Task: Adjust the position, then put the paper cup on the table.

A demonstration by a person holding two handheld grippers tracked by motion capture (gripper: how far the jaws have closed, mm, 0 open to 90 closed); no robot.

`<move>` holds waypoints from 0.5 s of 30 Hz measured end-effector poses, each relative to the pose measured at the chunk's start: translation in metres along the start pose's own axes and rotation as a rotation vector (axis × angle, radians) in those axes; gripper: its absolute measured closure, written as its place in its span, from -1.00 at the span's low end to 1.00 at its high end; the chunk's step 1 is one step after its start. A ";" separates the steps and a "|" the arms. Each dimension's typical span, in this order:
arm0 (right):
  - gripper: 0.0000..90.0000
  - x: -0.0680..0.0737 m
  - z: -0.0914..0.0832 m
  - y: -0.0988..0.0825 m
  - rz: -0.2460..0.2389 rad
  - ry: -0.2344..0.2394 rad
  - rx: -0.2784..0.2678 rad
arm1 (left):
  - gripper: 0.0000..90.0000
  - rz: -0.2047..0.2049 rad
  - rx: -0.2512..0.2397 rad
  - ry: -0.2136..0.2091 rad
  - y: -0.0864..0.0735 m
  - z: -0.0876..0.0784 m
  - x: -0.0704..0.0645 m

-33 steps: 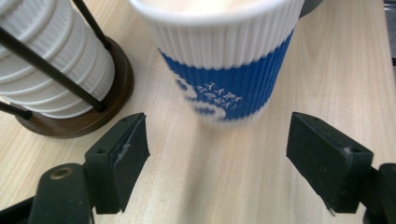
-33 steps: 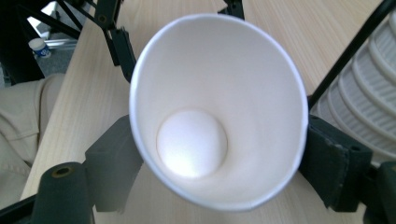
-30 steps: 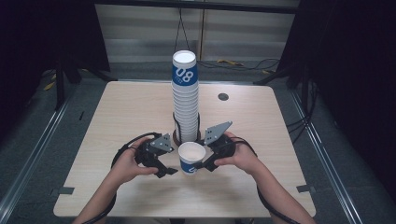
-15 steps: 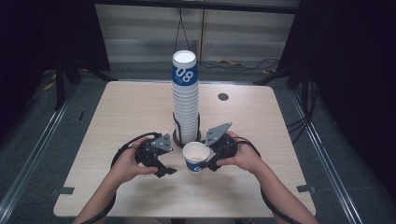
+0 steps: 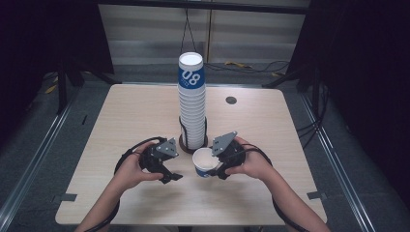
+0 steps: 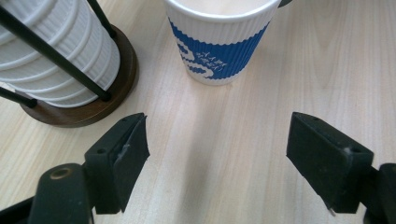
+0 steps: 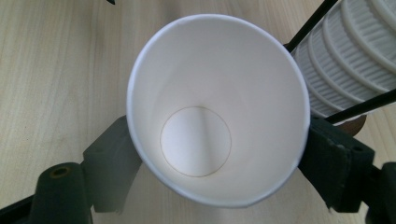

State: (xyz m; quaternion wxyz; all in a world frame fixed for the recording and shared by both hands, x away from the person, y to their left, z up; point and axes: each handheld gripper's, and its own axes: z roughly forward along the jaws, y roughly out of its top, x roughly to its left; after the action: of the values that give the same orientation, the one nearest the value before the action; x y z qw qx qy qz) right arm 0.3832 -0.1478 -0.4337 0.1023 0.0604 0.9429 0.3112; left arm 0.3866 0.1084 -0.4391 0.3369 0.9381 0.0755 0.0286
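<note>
Cup stack [image 6: 51, 51] top beyond frame edge

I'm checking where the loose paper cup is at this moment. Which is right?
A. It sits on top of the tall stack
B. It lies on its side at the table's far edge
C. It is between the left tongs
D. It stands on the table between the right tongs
D: the cup stands upright on the table with the right tongs on either side of it, beside the stack.
</note>
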 end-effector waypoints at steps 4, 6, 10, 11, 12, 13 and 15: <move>-0.59 0.001 -0.001 0.000 0.001 0.000 0.008 | -0.54 0.004 -0.001 -0.006 0.001 0.001 0.000; -0.59 0.001 -0.002 -0.001 0.004 -0.004 0.009 | -0.54 0.005 0.000 -0.006 0.001 0.001 0.000; -0.60 0.002 -0.003 -0.001 -0.002 -0.004 0.015 | -0.54 0.005 0.006 -0.012 0.000 0.002 0.001; -0.61 0.002 -0.003 -0.001 -0.003 -0.004 0.018 | -0.54 0.003 0.005 -0.008 0.000 0.002 0.001; -0.61 0.003 -0.003 0.000 0.001 -0.006 0.021 | -0.54 -0.004 0.008 -0.012 0.000 0.001 0.001; -0.61 0.004 -0.003 0.000 0.006 -0.008 0.026 | -0.55 -0.007 0.006 -0.005 0.000 0.001 0.001; -0.62 0.005 -0.003 0.001 0.001 -0.010 0.030 | -0.55 -0.003 -0.002 -0.003 0.002 0.000 0.001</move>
State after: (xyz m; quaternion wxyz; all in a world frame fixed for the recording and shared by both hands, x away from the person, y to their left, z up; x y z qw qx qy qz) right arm 0.3780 -0.1481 -0.4314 0.1059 0.0640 0.9469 0.2969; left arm 0.3875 0.1073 -0.4378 0.3382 0.9376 0.0762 0.0268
